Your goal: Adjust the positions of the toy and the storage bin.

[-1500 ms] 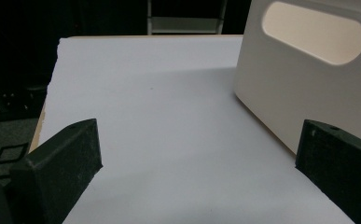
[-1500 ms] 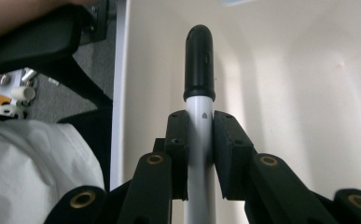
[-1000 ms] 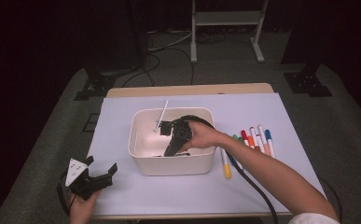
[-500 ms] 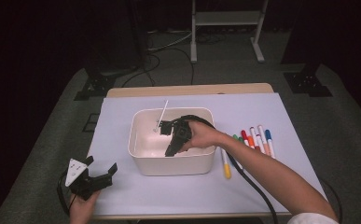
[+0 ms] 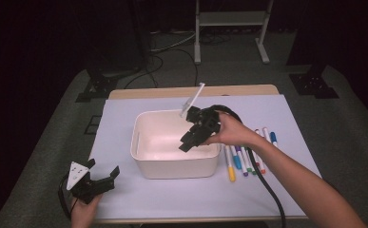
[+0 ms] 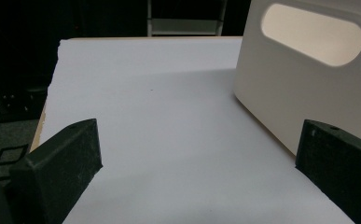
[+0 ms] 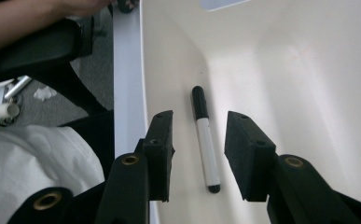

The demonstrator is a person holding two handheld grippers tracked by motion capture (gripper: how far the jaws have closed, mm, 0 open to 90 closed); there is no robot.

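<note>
The marker [image 7: 205,142] lies flat on the floor of the bin [image 5: 146,167], close along one side wall, black cap pointing away from you in the right gripper view. Treat it as a light, stiff, smooth-barrelled item: it will likely roll on the slick plastic floor and slide in the pads if pinched at the tapered cap. If you take hold of it again, grip across the white barrel near mid-length, jaws square to its long axis. Your right gripper [image 5: 191,138] hangs above the marker, pointing down into the bin; its jaws have just been opening and now stand apart on either side of the marker, clear of it, so nothing is held. Your right hand [image 5: 229,132] reaches in over the bin's right rim, forearm running back to the lower right of the high view, cable trailing alongside it. More markers [image 5: 243,159] lie in a row on the mat [image 5: 172,199] just right of the bin. Your left gripper [image 5: 106,176] rests low at the mat's near left corner, well apart from the bin, jaws spread wide and empty, aimed toward the bin's handle slot [image 6: 313,35].
</note>
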